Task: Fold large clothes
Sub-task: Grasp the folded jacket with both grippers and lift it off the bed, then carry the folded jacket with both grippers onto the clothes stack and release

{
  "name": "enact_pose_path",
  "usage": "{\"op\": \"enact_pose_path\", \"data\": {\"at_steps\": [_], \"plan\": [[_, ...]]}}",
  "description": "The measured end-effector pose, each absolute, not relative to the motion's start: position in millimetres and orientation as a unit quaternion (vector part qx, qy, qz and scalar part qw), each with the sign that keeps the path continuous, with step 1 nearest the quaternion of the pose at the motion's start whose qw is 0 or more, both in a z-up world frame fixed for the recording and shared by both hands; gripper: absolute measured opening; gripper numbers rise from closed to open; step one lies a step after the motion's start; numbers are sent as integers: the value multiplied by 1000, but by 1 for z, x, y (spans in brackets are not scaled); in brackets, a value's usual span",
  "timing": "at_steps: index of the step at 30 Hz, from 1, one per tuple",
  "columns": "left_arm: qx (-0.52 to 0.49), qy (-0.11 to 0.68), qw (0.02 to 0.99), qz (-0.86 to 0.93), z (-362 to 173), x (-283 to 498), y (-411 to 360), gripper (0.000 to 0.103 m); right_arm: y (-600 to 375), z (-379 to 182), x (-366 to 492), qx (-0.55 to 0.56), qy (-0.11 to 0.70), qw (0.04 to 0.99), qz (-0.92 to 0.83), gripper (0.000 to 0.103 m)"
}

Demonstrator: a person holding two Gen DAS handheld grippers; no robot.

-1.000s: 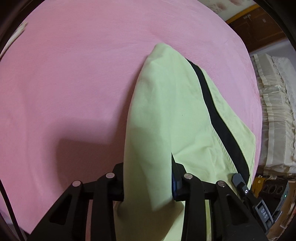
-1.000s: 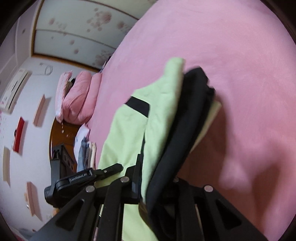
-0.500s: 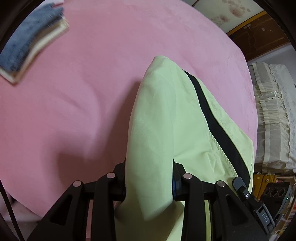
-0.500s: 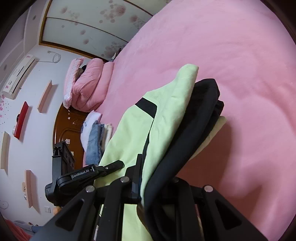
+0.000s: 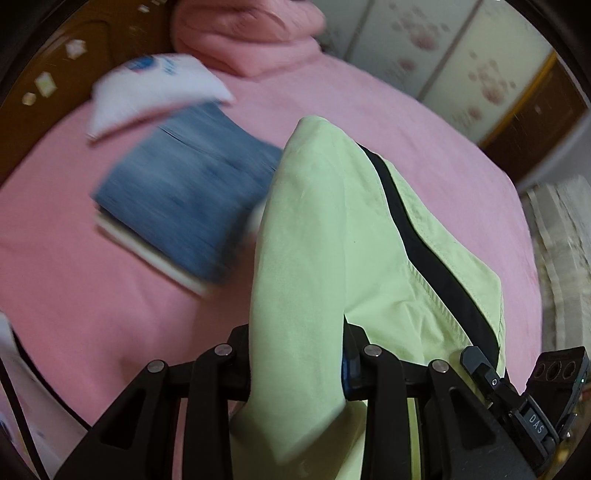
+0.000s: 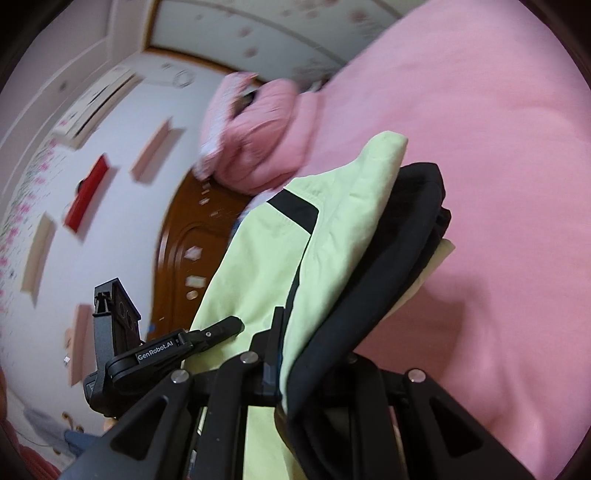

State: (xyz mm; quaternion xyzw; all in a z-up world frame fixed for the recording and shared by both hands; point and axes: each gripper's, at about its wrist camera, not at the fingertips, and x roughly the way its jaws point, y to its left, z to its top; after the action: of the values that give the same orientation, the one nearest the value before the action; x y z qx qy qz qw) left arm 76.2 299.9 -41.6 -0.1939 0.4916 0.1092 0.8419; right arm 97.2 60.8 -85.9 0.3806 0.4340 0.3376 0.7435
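A folded light-green garment [image 5: 332, 236] with a black stripe [image 5: 424, 243] hangs lifted above the pink bed [image 5: 92, 295]. My left gripper [image 5: 297, 365] is shut on one edge of it. In the right wrist view the same garment [image 6: 280, 258] shows its black lining [image 6: 391, 258], and my right gripper [image 6: 314, 373] is shut on its other edge. The other gripper shows at the side of each view, the right one [image 5: 517, 391] and the left one [image 6: 162, 350]. The fingertips are hidden by cloth.
A stack of folded clothes, blue denim [image 5: 184, 199] on top, lies on the bed to the left. A white folded item [image 5: 155, 88] and a pink duvet [image 5: 251, 33] lie behind it by the wooden headboard [image 6: 184, 258]. A wardrobe [image 5: 461, 62] stands at the far side.
Both grippers have carried the held garment toward the head of the bed. The folded stack, duvet and headboard have come into view and closer.
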Motion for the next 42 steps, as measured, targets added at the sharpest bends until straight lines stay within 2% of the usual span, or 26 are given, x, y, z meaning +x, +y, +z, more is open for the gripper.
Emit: {"op": "enact_pose_path", "data": {"at_steps": [9, 15, 19, 21, 23, 24, 25, 27, 33, 36, 38, 42], "plan": [[-168, 428, 866, 196, 2, 83, 435, 30, 207, -54, 162, 339, 404, 730, 434, 12], [-120, 388, 889, 212, 25, 126, 492, 30, 281, -41, 206, 373, 375, 718, 453, 13], [-40, 390, 898, 199, -7, 150, 540, 36, 319, -73, 247, 404, 391, 701, 440, 13], [-5, 417, 890, 182, -52, 180, 567, 39, 339, -107, 265, 398, 431, 696, 415, 13], [-9, 477, 864, 162, -123, 210, 588, 42, 359, -147, 273, 360, 481, 698, 390, 13], [-23, 494, 854, 164, -154, 216, 593, 50, 374, -172, 276, 319, 519, 697, 377, 13], [-36, 472, 864, 169, -164, 214, 600, 59, 380, -186, 276, 296, 535, 701, 367, 12], [-57, 433, 884, 167, -165, 205, 606, 63, 381, -204, 270, 290, 516, 708, 384, 12], [-53, 421, 890, 165, -166, 199, 600, 65, 377, -210, 268, 295, 503, 711, 393, 12], [-55, 421, 891, 163, -169, 199, 610, 65, 381, -205, 267, 267, 512, 723, 380, 17], [-54, 422, 890, 165, -166, 205, 610, 65, 386, -195, 267, 226, 509, 744, 369, 18], [-38, 427, 889, 163, -167, 205, 598, 69, 390, -166, 265, 74, 458, 816, 345, 19]]}}
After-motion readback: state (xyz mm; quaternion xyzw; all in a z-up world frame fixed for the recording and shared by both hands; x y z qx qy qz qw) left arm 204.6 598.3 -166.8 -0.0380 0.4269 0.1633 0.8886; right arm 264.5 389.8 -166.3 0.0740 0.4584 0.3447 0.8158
